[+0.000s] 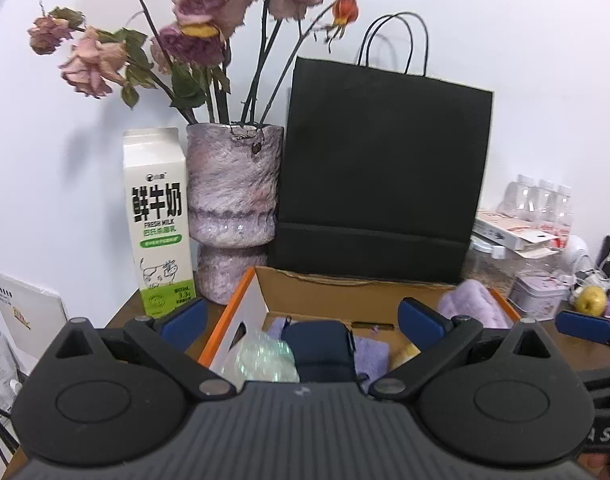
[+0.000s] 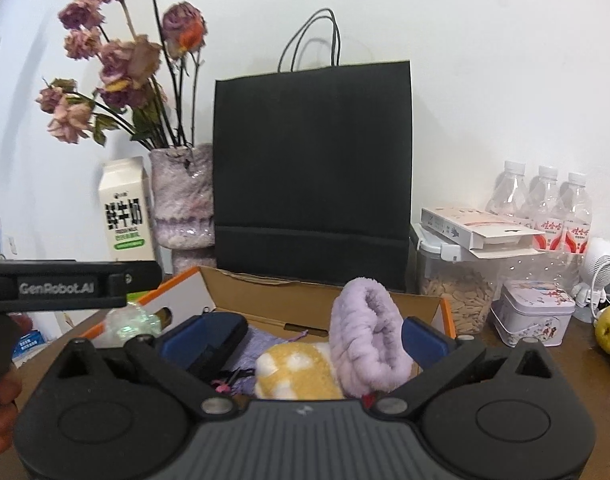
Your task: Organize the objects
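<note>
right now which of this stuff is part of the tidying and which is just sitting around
Part of the job:
- cardboard box
- purple fluffy roll in it
- yellow checked cloth in it
- dark blue case in it
- bubble wrap at its left end

Just lying about:
- black paper bag
- vase of dried roses
- milk carton
- water bottles
- tin

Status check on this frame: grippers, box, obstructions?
Left gripper open, empty. Right gripper open, empty. Cardboard box holds purple towel, yellow cloth, navy pouch. Nothing blocking.

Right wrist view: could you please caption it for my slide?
Open right gripper above a cardboard box holding a lilac towel, before a black bag.
</note>
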Motion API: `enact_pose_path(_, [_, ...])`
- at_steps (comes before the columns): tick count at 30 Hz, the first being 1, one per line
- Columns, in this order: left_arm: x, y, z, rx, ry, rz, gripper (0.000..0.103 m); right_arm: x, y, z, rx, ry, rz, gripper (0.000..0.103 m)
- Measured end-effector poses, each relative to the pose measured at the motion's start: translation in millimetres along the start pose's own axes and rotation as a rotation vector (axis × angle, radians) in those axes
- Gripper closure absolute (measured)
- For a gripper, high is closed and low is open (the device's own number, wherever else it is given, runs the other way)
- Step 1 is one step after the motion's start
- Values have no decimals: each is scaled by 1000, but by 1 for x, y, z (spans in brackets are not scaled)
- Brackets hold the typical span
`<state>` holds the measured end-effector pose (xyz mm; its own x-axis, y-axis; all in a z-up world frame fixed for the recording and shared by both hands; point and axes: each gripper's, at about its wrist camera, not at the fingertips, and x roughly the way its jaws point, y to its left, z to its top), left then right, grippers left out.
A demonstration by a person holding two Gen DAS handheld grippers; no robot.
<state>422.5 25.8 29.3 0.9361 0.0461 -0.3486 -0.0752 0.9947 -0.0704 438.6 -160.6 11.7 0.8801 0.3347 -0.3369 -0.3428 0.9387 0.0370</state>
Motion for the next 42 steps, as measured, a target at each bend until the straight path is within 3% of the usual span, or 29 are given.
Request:
enact_pose_path(7, [-57, 6, -15, -11, -8, 0, 0, -44, 9, -10, 6, -1, 11, 0])
enact_pose_path(24, [-167, 20, -61, 2, 75, 0, 0, -154, 35, -49, -2, 25, 13, 0])
enact_pose_path(42, [-236, 19, -109, 30, 148, -1, 0, -229, 41, -94, 35, 88, 26, 0])
